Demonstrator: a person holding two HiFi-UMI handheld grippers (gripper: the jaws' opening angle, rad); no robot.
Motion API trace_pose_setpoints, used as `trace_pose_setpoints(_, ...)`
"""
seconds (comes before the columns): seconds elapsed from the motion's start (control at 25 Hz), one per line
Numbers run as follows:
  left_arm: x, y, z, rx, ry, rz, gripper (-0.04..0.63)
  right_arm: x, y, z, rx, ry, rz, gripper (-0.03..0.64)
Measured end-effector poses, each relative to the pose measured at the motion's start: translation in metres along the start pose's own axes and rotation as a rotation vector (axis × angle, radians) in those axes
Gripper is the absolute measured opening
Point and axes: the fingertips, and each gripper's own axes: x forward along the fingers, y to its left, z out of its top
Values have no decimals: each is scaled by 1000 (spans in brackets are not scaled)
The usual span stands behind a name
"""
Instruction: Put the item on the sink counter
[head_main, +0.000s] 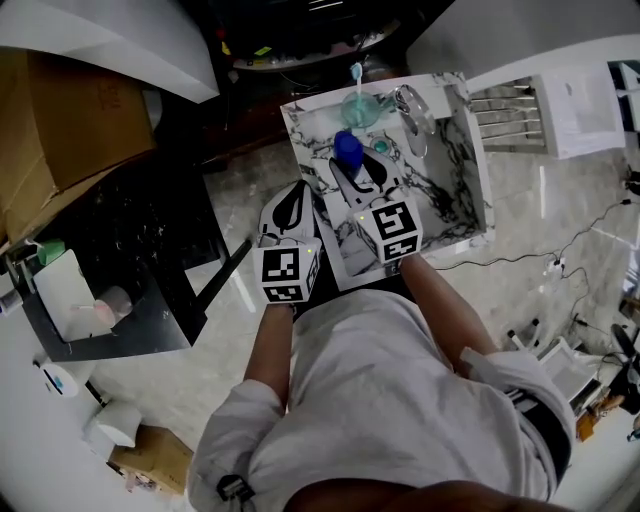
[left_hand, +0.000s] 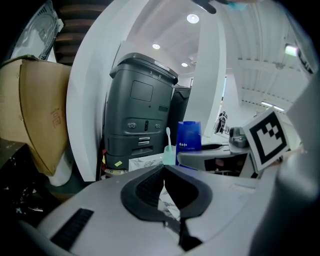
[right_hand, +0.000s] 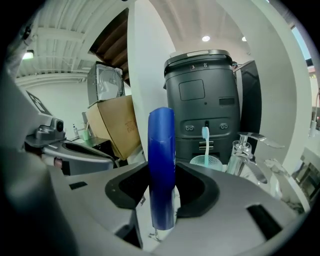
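We find the right gripper (right_hand: 162, 192) jaws clamped on a smooth blue bottle (right_hand: 161, 165), long axis vertical, over the marble-veined table (head_main: 452, 200). Left gripper (left_hand: 165, 192) jaws closed, empty.

Looks like a staged washroom corner inside a lab or storeroom: small white marble-veined table (head_main: 462, 190) with chrome tap (head_main: 412, 108) and pale green toothbrush cup (head_main: 358, 108), ringed by brown cardboard box (head_main: 70, 120), tall dark grey machine (left_hand: 142, 110), loose black cables (head_main: 585, 238) on glossy pale floor (head_main: 240, 200).
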Motion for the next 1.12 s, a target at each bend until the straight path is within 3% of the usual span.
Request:
trace_pose_setpoints(0.68, 16, 38, 5, 44, 38, -76, 11, 43, -4, 7, -2, -14, -81, 154)
trace_pose_setpoints(1.12, 23, 65, 13, 25, 22, -44, 11, 73, -9, 14, 10, -44, -91, 153)
